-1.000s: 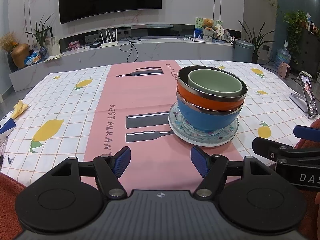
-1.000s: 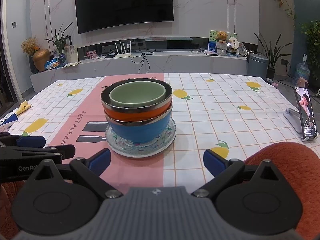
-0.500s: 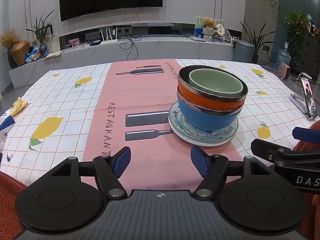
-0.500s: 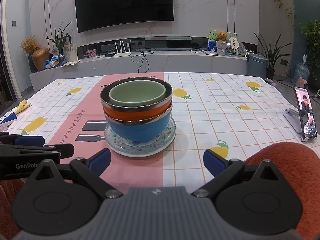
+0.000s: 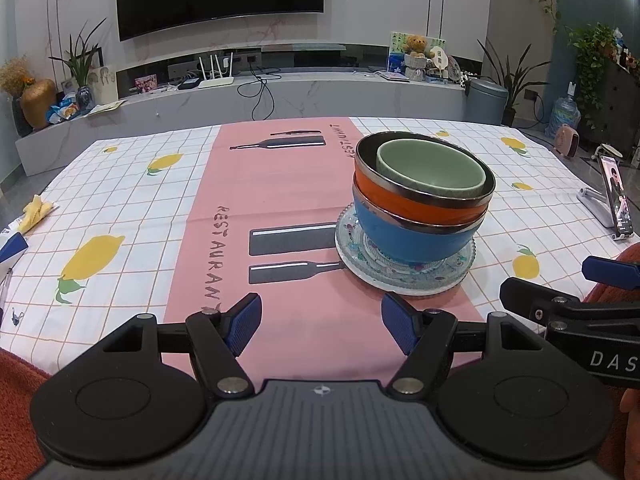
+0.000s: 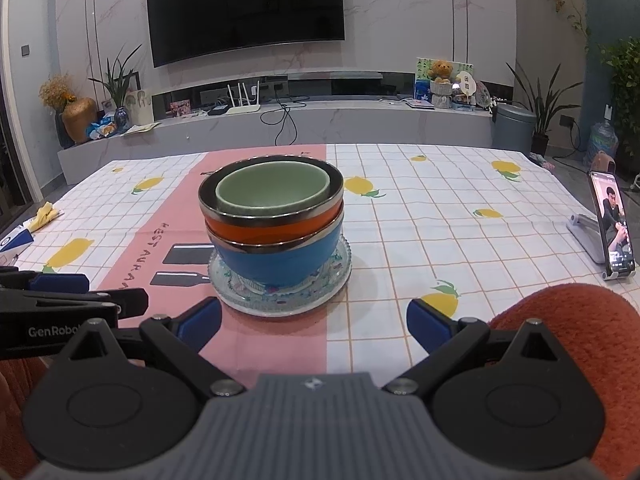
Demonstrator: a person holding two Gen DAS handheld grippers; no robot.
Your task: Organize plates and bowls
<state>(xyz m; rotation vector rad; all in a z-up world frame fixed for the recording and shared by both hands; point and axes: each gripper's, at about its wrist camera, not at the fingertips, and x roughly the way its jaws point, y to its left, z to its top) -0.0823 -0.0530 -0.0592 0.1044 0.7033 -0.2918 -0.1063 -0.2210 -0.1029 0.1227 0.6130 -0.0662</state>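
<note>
On the tablecloth (image 5: 168,208), at about 1 o'clock from the left gripper (image 5: 322,326) and 11 o'clock from the right gripper (image 6: 314,326): 1 stack, with a green bowl (image 5: 432,168) nested in an orange bowl (image 5: 404,202), nested in a blue bowl (image 5: 400,240), all on a glass plate (image 5: 360,258). Both sets of jaws spread wide, nothing between them, well short of the stack.

Judged step: either the stack counts as finished, or unstacking starts from the top. For the second case, working left to right:

- Left gripper: ease toward the plate rim at 9 o'clock and pin it down, or just hover close. Likely slippery on cloth, that glass, so no shoving sideways.
- Stack: take the green bowl first. Sits loose inside the orange one, apparently pushed toward its far right side, so grip its wall where the gap is widest, near 9 o'clock. Lift straight up; tilt risks dragging the orange bowl along.
- Right gripper: approach from above the rim, 1 pad inside and 1 outside the wall, then close gently. Metal-edged rims on the orange and blue bowls look slick, so pinch below the band.
- Phone (image 6: 612,224) on its stand at 2 o'clock from the right gripper: set bowls down well apart from it.
</note>
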